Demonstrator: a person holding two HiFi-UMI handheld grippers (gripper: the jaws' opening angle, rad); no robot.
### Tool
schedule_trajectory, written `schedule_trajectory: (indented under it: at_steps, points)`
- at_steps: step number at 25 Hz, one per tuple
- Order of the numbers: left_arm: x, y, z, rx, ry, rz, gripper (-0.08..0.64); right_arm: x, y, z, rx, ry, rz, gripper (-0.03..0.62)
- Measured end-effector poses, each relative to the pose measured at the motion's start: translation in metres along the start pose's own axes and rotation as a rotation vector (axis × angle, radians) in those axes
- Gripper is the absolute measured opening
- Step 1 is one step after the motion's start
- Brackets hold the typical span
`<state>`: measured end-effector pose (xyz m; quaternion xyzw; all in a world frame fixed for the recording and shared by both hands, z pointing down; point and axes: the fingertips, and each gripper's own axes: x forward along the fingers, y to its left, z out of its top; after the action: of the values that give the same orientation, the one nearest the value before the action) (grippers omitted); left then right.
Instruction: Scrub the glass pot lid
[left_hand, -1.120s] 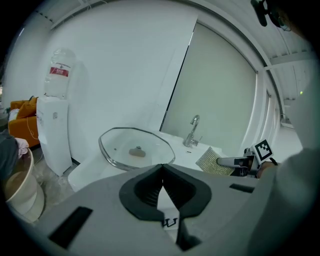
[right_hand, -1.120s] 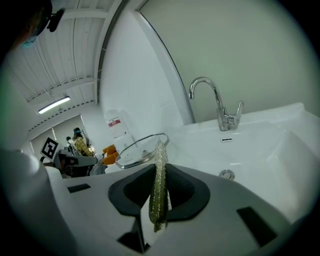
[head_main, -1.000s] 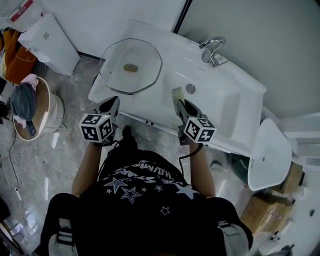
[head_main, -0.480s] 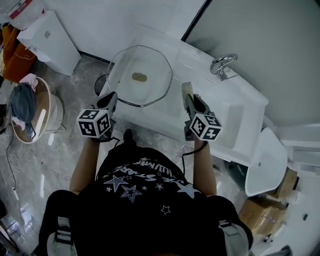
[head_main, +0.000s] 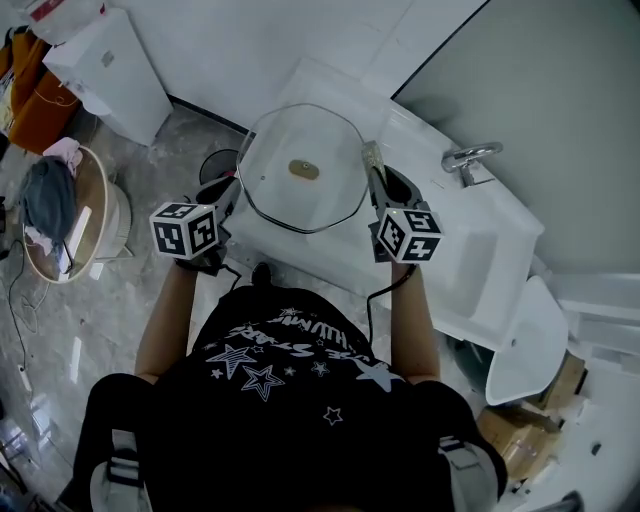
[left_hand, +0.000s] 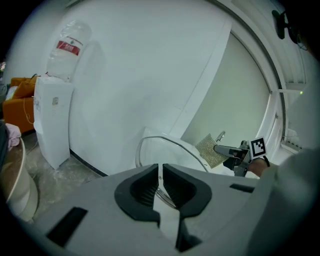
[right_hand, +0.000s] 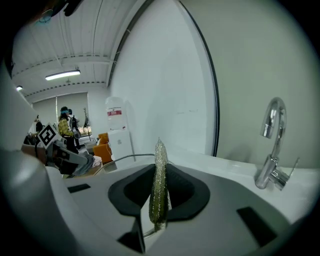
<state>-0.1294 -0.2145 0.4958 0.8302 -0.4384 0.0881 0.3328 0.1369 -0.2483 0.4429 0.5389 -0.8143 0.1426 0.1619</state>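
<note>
The glass pot lid (head_main: 325, 200) hung in the air above the near edge of the white desk (head_main: 470, 250), at about 12 o'clock from the person's chest in the head view. It was tipped so that its brown knob (head_main: 303, 170) faced the camera.

The left tool (head_main: 229, 192) gripped the lid at its 8 o'clock edge. In the left gripper view the left tool (left_hand: 160, 175) had its dark pads pressed together on the lid's (left_hand: 165, 152) metal rim, which ran up between them.

The right tool (head_main: 383, 192) stood at the lid's 3 o'clock side, pinching a glittery scrub pad (head_main: 372, 160). In the right gripper view the right tool (right_hand: 159, 202) clamped the pad (right_hand: 159, 170) upright and edge-on. The pad lay just beside the lid's rim; whether the two touched could not be told.

A chrome faucet (head_main: 468, 160) rose from the desk at 2 o'clock of the head view. On the floor stood a water dispenser (head_main: 105, 65) at 10 o'clock and a round basket (head_main: 100, 215) of clothes at 9 o'clock.
</note>
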Motion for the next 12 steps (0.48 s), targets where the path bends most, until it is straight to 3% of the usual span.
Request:
schedule_trajectory:
  at_steps: [5, 7, 12]
  points:
    - [0.008, 0.022, 0.001, -0.053, 0.035, -0.019, 0.036, 0.033, 0.012, 0.015, -0.051, 0.004, 0.01, 0.067]
    - [0.013, 0.025, 0.002, -0.091, 0.052, -0.06, 0.09, 0.044, 0.016, 0.018, -0.072, 0.014, 0.015, 0.067]
    - [0.031, 0.028, -0.002, -0.191, 0.117, -0.158, 0.131, 0.069, 0.026, 0.018, -0.118, 0.04, 0.019, 0.067]
